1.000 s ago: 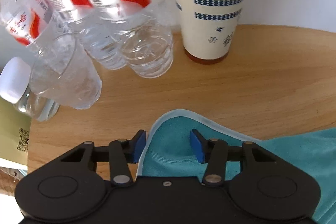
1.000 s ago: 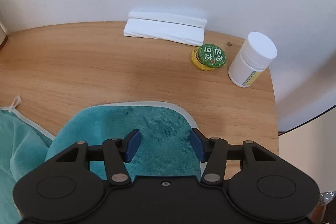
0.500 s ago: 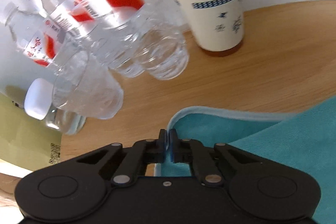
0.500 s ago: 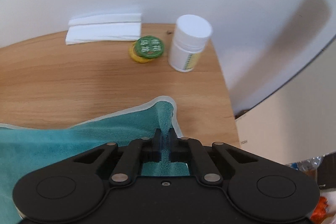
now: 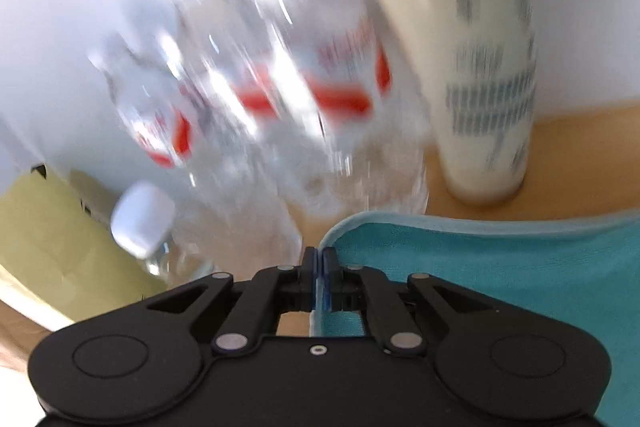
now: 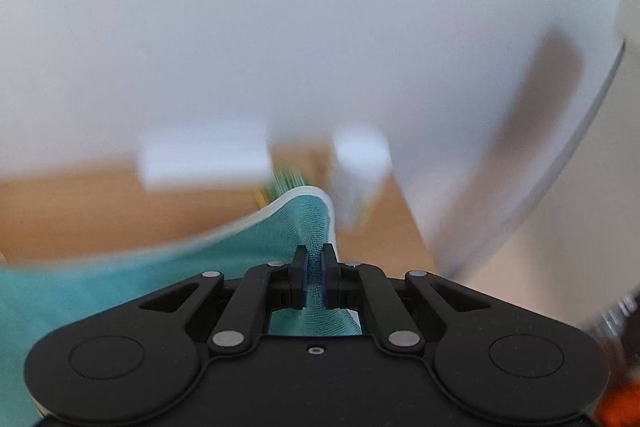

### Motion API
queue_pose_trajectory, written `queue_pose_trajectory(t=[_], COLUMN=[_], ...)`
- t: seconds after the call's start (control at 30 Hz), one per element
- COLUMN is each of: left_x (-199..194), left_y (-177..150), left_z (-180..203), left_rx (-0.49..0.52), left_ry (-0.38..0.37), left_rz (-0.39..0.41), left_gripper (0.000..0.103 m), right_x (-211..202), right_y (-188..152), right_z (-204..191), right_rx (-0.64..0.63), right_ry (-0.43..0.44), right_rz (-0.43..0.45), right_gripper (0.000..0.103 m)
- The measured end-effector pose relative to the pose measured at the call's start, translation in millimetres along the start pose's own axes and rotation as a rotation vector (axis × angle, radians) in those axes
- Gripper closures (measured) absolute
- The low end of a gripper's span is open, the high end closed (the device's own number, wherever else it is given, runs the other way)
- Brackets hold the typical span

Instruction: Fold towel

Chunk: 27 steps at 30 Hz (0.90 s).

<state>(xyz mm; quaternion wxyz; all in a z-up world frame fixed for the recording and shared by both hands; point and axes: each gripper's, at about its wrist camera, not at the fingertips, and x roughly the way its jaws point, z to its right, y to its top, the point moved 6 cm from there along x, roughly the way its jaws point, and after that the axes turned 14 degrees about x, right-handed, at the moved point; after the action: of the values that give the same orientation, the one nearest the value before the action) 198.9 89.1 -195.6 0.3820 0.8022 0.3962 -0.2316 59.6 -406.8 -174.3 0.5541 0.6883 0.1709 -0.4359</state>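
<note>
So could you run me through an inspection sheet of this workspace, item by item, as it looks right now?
Surface: wooden table, light brown, set against a white wall.
Job's things: teal towel with a pale border, held by two corners.
Clutter: clear water bottles with red labels, a tall cream container, a white-capped bottle, a white folded item, a white jar; all blurred.
Grippers: left hand-held gripper shut on the towel's edge; right hand-held gripper shut on a bunched corner.
Cables: nothing seen.
Surroundings: white wall, a yellowish object at the left; too blurred to identify.
</note>
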Motion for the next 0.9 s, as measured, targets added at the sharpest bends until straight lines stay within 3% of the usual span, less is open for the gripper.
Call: queue_pose_trajectory(t=[0.1,0.13,0.23,0.27,0.4,0.57,0.7,0.9], left_x=[3,5,1,-3,-28,-57,-82,-107], left_y=[0,-1,-6,-8,-26,-71,-120,-146], left_z=[4,2,-5,-8,-15,-5,20,37], left_rx=[0.046,0.047,0.014,0.008,-0.008,-0.004,0.073,0.13], left_ry=[0.061,0.071,0.04,0.025,-0.059,-0.193,-0.266,-0.266], left_rz=[-0.045,-0.068,-0.092,-0.088,-0.09,-0.131,-0.17,-0.167], left_gripper=[0.096,0.093,0.057,0.055,0.054,0.049,0.049,0.048], right_x=[11,12,5,1,-36,-67,-79,-71], right_y=[-4,-4,0,0,-12,-62,-119,-134], right_z=[-1,-2,-2,0,14,31,32,43], right_rx=[-0.07,-0.082,-0.099,-0.094,-0.108,-0.106,-0.144,-0.072], right_ry=[-0.121,-0.131,-0.113,-0.1,-0.057,0.038,0.034,0.017], right_rz=[-0.009,0.003,0.019,0.008,0.011,-0.182,-0.279,-0.282], right_gripper=[0.072,0.068,0.061,0.061,0.06,0.06,0.061,0.06])
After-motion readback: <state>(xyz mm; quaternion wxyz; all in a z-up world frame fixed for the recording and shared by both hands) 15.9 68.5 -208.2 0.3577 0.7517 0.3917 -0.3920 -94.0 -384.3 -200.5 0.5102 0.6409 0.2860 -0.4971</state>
